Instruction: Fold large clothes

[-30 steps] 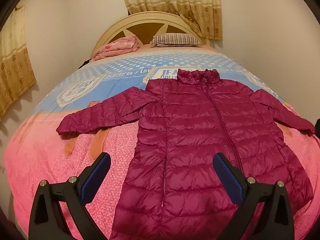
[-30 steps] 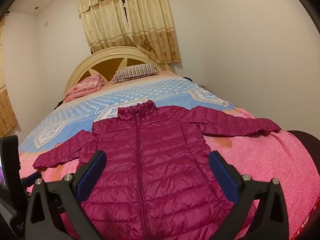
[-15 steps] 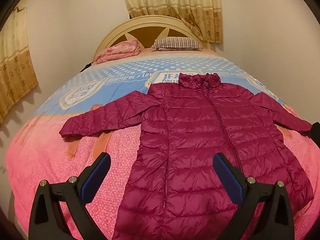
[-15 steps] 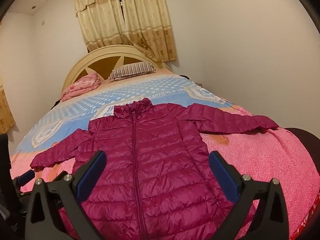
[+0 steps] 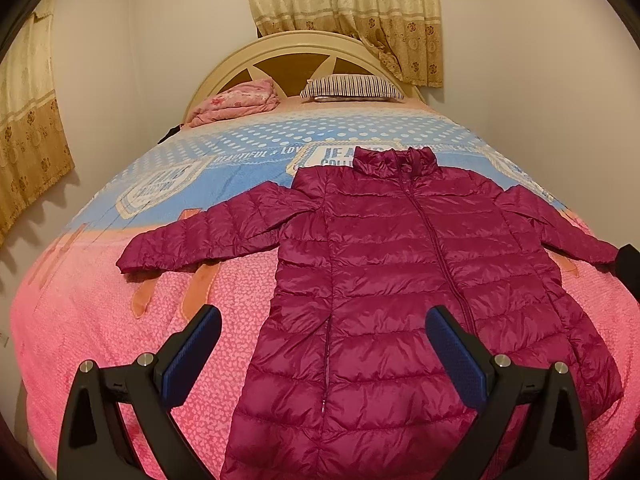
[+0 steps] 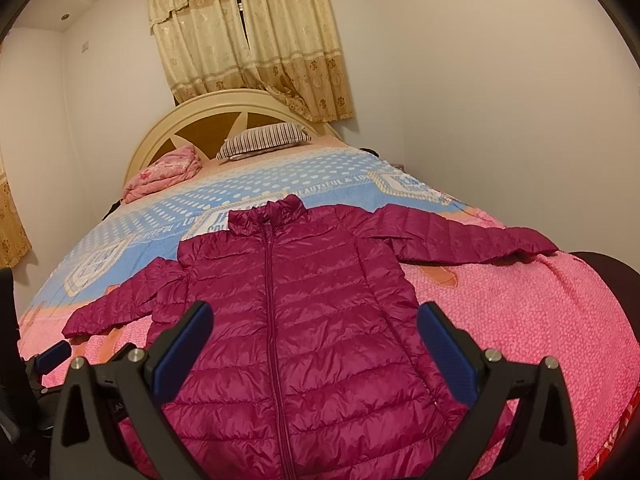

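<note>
A magenta quilted puffer jacket (image 5: 400,280) (image 6: 304,304) lies flat on the bed, front up and zipped, collar toward the headboard, both sleeves spread sideways. My left gripper (image 5: 323,340) hovers open above the jacket's lower left hem, nothing between its blue pads. My right gripper (image 6: 314,336) is also open, held over the lower front of the jacket. Its left sleeve cuff (image 5: 132,258) rests on the pink cover; the right sleeve (image 6: 472,236) reaches toward the bed's right side. The left gripper's blue fingertip (image 6: 52,354) shows at the right wrist view's left edge.
The bed (image 5: 80,320) has a pink and blue cover. A striped pillow (image 5: 352,87) and a folded pink blanket (image 5: 236,100) lie by the cream headboard (image 6: 192,124). White walls flank the bed; curtains (image 6: 256,40) hang behind. A dark rounded object (image 6: 612,280) sits at the right.
Both cameras have shifted slightly, so the jacket sits a little lower and more central in each view. The jacket itself has not moved and both grippers stay open.
</note>
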